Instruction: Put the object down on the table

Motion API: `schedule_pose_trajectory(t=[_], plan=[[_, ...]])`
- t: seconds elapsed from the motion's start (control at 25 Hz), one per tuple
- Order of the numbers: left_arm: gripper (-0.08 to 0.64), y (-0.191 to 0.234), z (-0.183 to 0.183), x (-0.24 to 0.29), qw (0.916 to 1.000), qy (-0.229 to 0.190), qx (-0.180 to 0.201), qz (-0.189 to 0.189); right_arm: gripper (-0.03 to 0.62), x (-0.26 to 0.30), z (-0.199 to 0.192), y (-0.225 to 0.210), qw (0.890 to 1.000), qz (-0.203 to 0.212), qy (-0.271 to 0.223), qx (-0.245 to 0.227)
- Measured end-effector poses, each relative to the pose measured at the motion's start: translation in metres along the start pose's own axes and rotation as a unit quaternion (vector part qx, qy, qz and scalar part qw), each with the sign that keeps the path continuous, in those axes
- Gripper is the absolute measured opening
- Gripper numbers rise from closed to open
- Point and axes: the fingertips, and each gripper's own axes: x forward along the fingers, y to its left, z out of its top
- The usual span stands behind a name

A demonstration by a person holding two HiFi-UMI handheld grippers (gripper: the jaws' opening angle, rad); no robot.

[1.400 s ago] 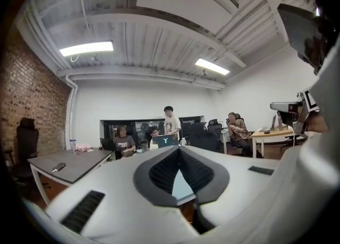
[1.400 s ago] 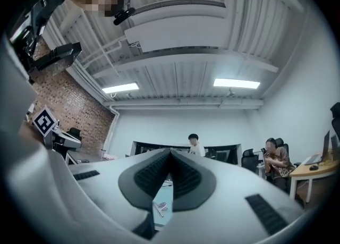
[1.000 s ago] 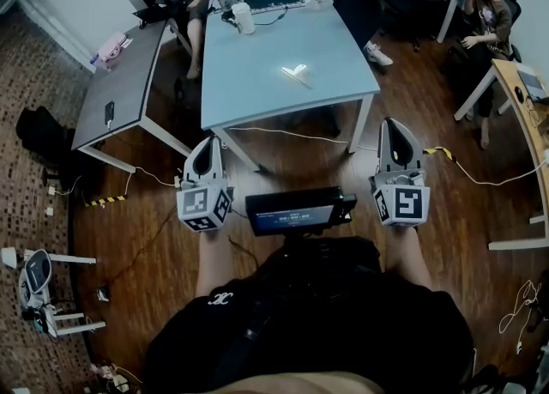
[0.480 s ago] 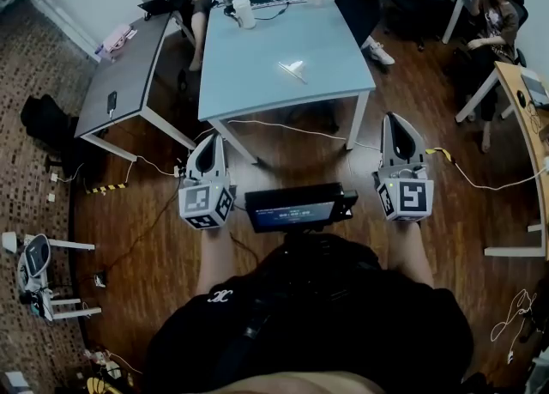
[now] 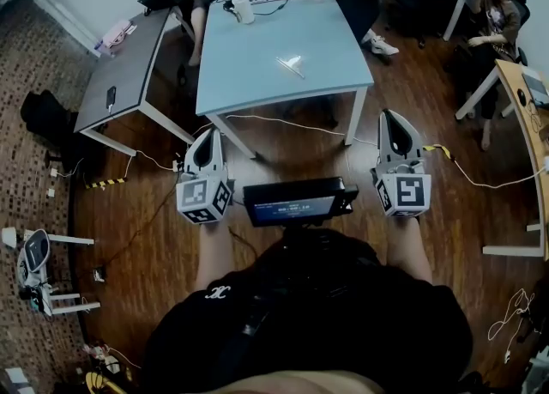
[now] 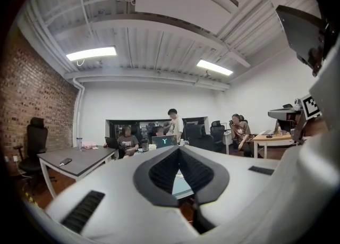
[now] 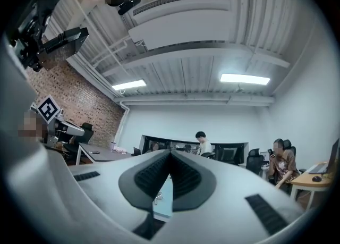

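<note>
The wooden floor [image 5: 429, 152] fills most of the head view, and on it, in the upper middle of the frame, stands the light blue table [image 5: 257, 66], with a grey table [image 5: 129, 75] at its left. Well below the blue table, in the middle of the frame, the left gripper [image 5: 208, 137] and the right gripper [image 5: 390, 118] are held level on either side of a small screen [image 5: 296, 203], both over bare floor. In its own view the left gripper [image 6: 179, 150] has its jaws together at the tips with nothing between them, and the right gripper [image 7: 170, 153] is likewise closed and empty. The only likely candidate for the task's thing is the small white object [image 5: 292, 63], which lies on the blue table right of centre, well apart from both grippers; what it is cannot be made out. It seems already set down, so little appears to be left. The risks from here look minor: a pale cable [image 5: 283, 124] trails across the floor just in front of the table and could catch a foot on any approach, and a closed gripper brought to the table could knock the light object off the top.
</note>
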Motion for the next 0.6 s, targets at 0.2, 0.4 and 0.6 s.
schedule_pose_trajectory(t=[0.2,0.4,0.6], plan=[[-0.005,0.003,0.014,0.003,0.9999,-0.009,0.006,0.003,-0.025,0.007,0.011,-0.001,1.0,0.006,-0.009,-0.008],[-0.005,0.01,0.018,0.003,0.9999,-0.012,0.01,0.003,-0.025,0.013,0.021,0.004,1.0,0.005,-0.016,-0.009],[-0.005,-0.007,0.013,0.001,0.9998,-0.021,0.002,0.002,-0.025,0.001,0.014,-0.007,1.0,0.007,-0.023,-0.007]])
